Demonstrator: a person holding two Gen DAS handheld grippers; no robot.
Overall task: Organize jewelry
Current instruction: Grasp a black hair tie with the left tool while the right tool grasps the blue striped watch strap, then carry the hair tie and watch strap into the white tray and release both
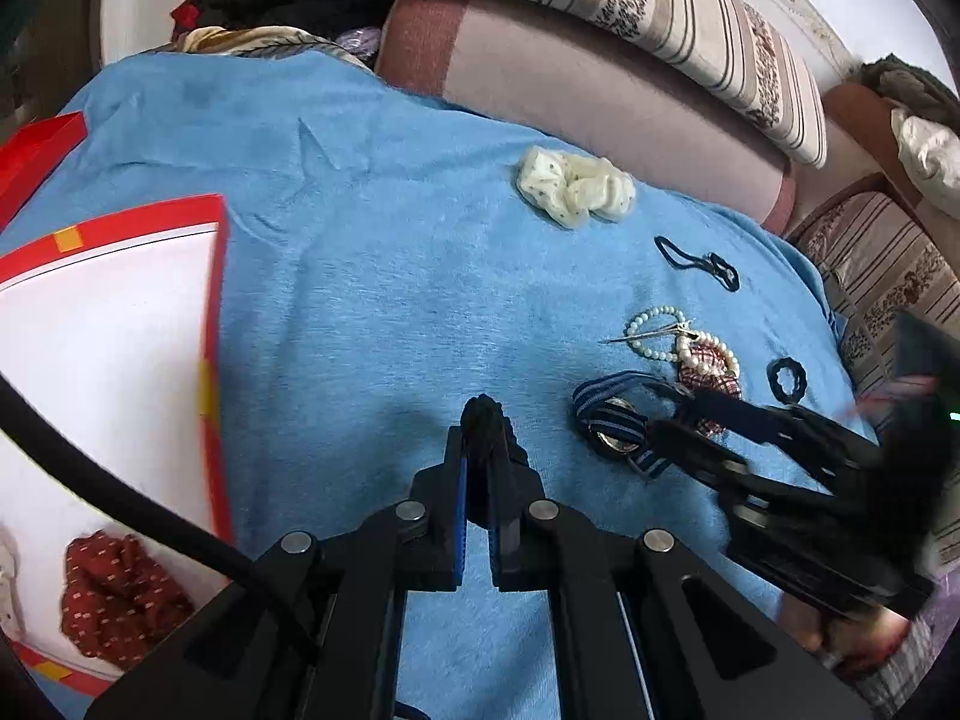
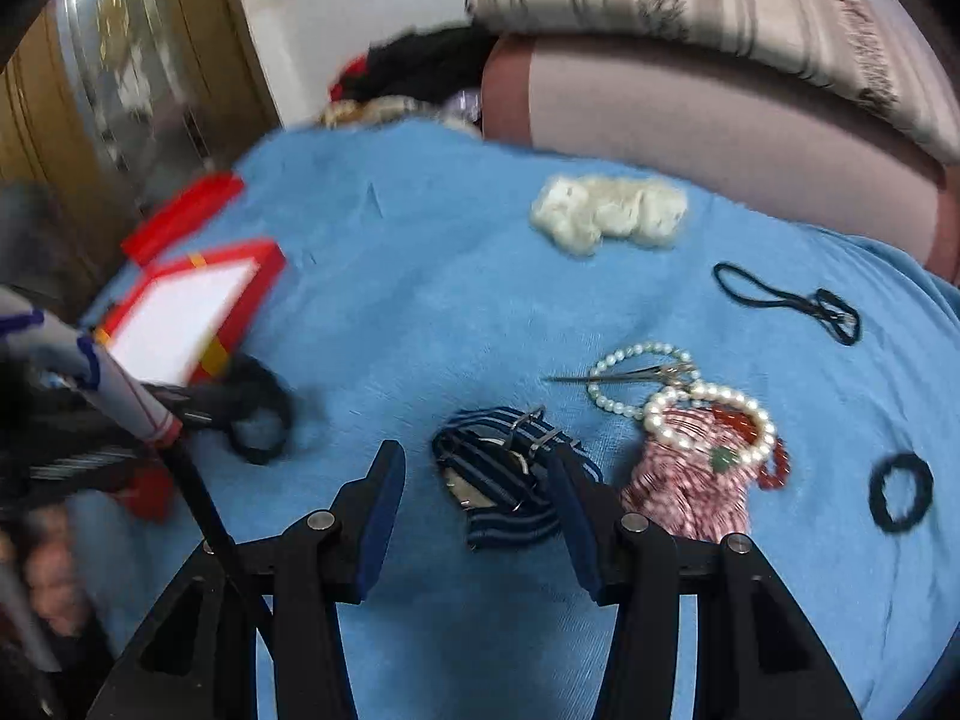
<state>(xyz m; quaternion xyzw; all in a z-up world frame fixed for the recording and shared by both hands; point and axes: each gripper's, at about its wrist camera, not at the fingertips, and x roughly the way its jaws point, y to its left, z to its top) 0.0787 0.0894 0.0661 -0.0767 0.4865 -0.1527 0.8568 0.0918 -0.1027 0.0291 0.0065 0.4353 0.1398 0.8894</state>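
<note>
The left gripper is closed on a small black elastic hair tie, whose dark loop pokes out just past the fingertips, above the blue fleece blanket and to the right of the open red-rimmed, white-lined gift box; a dark red patterned scrunchie already lies inside it. The step in hand looks like a carry-and-drop for that side: the likely next move is a swing left over the box rim and a release. The right gripper stands wide open, its blue-padded jaws on either side of the navy-and-white striped fabric-strap wristwatch, which lies crumpled on the blanket. As far as the folds allow a judgement, the watch's long axis runs from its buckle end, far and to the right, down to the loose strap end near the camera, roughly along the fingers, not across them. So a close here would probably pinch the strap across its width; it calls for a lower approach first. Beside the watch lie a white pearl bead strand, a thin silver hair clip and a red-and-white checked fabric pouch.
</note>
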